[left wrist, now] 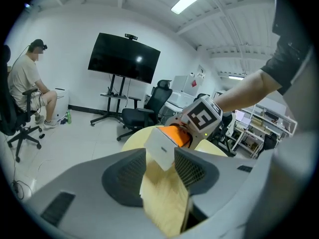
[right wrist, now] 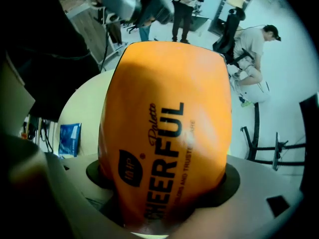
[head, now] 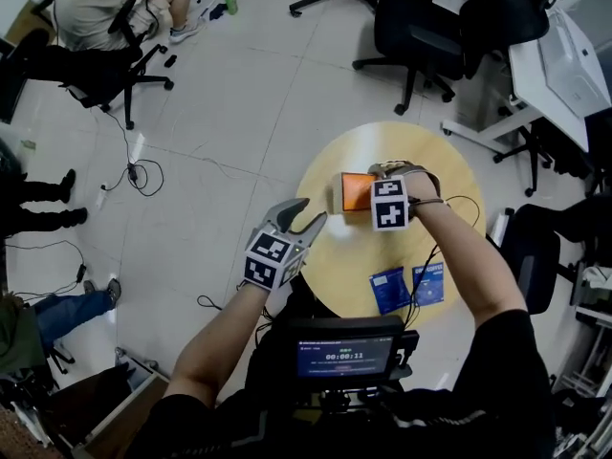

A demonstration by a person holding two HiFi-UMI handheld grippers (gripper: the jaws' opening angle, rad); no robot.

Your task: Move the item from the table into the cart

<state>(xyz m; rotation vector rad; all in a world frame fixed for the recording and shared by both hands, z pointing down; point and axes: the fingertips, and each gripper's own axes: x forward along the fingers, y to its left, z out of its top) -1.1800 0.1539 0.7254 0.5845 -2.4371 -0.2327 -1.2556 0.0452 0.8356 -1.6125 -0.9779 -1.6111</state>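
Orange pack [right wrist: 164,128] (print cropped) fills right gripper [right wrist: 164,183].

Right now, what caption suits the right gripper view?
Right gripper clamps an orange box over the round table.

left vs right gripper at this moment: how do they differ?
The left gripper has its jaws apart and grips nothing; the right gripper is clamped on the orange pack. The left gripper slants in toward the pack's white end; the right gripper points down from above it. Both carry marker cubes.
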